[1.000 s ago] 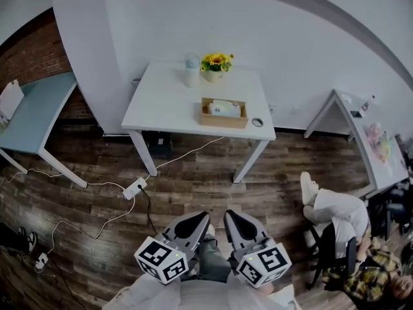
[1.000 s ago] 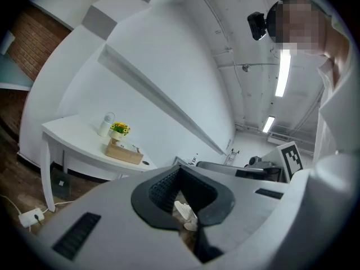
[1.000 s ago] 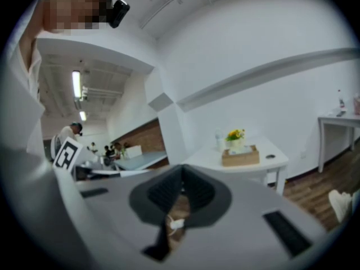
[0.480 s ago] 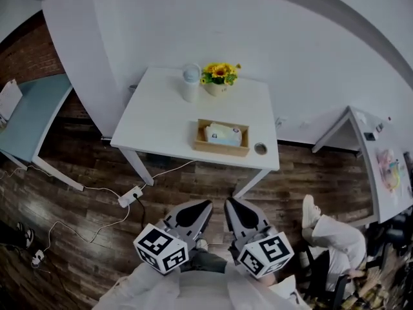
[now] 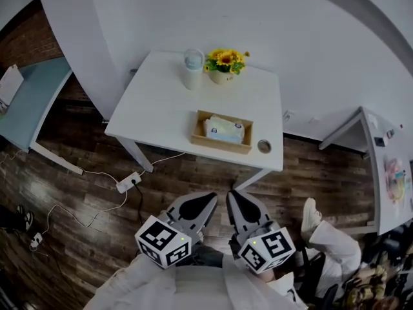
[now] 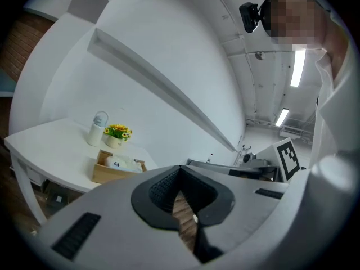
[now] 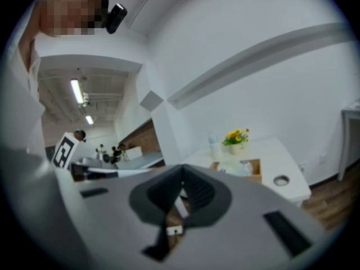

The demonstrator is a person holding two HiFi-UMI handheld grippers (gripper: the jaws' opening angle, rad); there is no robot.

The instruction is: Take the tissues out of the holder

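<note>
The person is stepping closer: the white surface (image 5: 161,108) is showing larger and nearer in the head view than a moment ago, while both tools are staying low by the person's body. The left hand-held gripper (image 5: 208,198) and the right hand-held gripper (image 5: 231,195) are each pointing toward the surface with jaws pressed together and nothing between them. Both are hanging well apart from the wooden holder (image 5: 218,144), which is sitting near the surface's front edge. The pack of tissues (image 5: 224,128) is lying inside it, untouched. A bottle (image 5: 192,68) and a pot of yellow flowers (image 5: 226,62) are standing behind, and a small round object (image 5: 264,146) is lying just beside the holder. The task appears not yet begun: reaching, gripping and lifting are all remaining.
</note>
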